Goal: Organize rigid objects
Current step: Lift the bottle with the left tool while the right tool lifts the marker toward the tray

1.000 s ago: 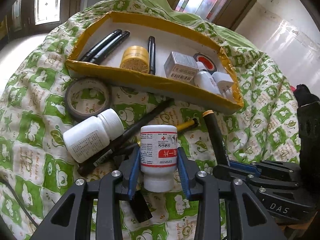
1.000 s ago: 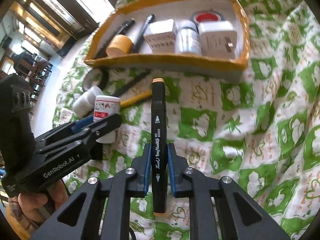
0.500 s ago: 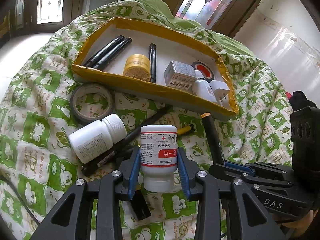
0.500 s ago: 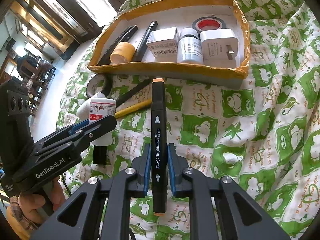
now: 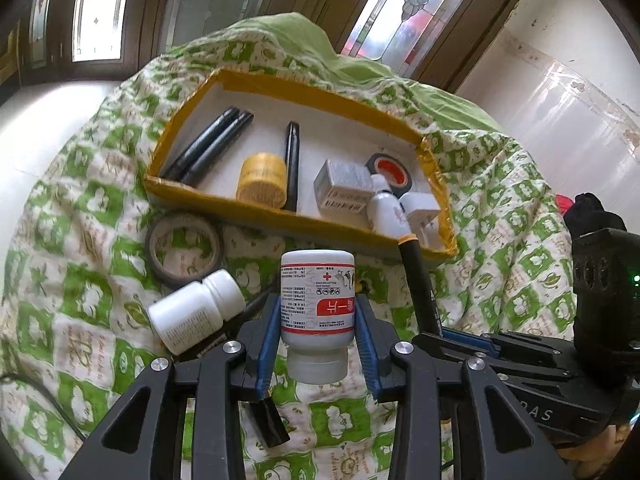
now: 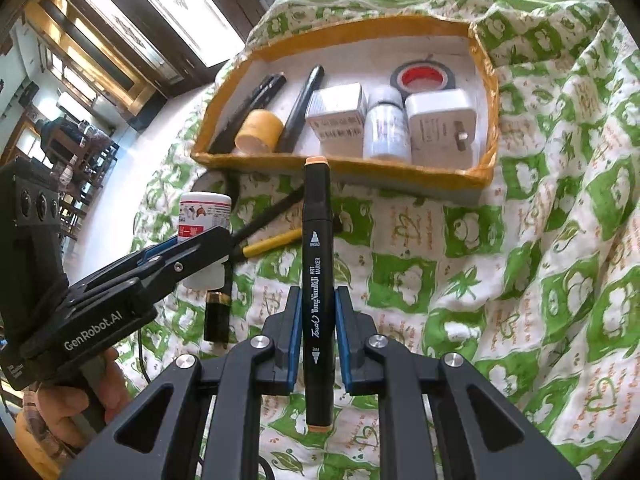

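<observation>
The left tool [image 5: 316, 328] is gripping a white medicine bottle [image 5: 317, 300] cap-down, its blue pads pressing the labelled sides. The right tool [image 6: 317, 336] is clamping a black art marker [image 6: 317, 280] near the middle of its length, orange tip pointing to twelve o'clock at the yellow-edged box [image 6: 486, 120]. Both things are hanging above the green patterned cloth [image 6: 520, 260], short of the box's near wall.

Risks, as I judge them: the marker's long nose is reaching almost to the box's near rim, so a low approach could be catching that wall and twisting the marker in the pads. The bottle is smooth and round, so a knock could be turning it in the grip. The two tools are working close together, the right one sitting at three o'clock in the left view, and could be colliding on the way in. The box's right half is already crowded with a white charger [image 6: 442, 120], a small bottle [image 6: 386, 128] and a carton [image 6: 338, 118].

Against the frame a second back, the left view is showing the box farther off and lower in the picture, with more window above; both grips are unchanged.
</observation>
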The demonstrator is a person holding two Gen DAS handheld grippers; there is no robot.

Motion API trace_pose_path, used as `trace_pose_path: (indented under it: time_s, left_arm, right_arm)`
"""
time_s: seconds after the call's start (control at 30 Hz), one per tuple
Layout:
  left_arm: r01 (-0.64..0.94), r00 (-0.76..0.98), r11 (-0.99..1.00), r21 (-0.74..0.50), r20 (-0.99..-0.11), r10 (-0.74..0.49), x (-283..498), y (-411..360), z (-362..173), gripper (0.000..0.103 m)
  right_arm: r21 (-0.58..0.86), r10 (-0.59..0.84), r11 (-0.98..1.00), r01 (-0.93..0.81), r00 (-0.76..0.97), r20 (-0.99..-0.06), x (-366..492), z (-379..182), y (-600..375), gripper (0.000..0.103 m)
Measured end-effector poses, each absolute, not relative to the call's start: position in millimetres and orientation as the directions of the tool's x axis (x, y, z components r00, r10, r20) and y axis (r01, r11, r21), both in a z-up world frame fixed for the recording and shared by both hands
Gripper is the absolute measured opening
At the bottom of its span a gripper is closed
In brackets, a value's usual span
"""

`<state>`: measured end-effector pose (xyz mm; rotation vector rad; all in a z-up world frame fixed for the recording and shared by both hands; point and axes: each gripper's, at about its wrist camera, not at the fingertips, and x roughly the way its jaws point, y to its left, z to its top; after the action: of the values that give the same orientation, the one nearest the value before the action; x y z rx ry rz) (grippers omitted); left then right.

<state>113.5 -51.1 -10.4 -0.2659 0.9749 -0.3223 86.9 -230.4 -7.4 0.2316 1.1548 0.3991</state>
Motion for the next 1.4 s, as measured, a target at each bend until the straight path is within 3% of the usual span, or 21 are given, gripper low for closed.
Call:
trace_pose_path:
  time_s: [0.6,1.4]
  left_arm:
    - [0.165,0.577,0.939,-0.302,-0.742,-0.340,136.0,-43.2,27.2,0.037]
    - [0.142,0.570,0.953,-0.267,-0.765,-0.299,203.9,-27.5,25.2,0.037]
  right_arm:
    - [0.361,0.409,0.912,-0.192,0.422,-0.809,120.5,37.4,-244.4,0.015]
    - [0.451,0.423,0.891,-0.052,0.460,-0.781,192.0,43.5,-305.4,0.015]
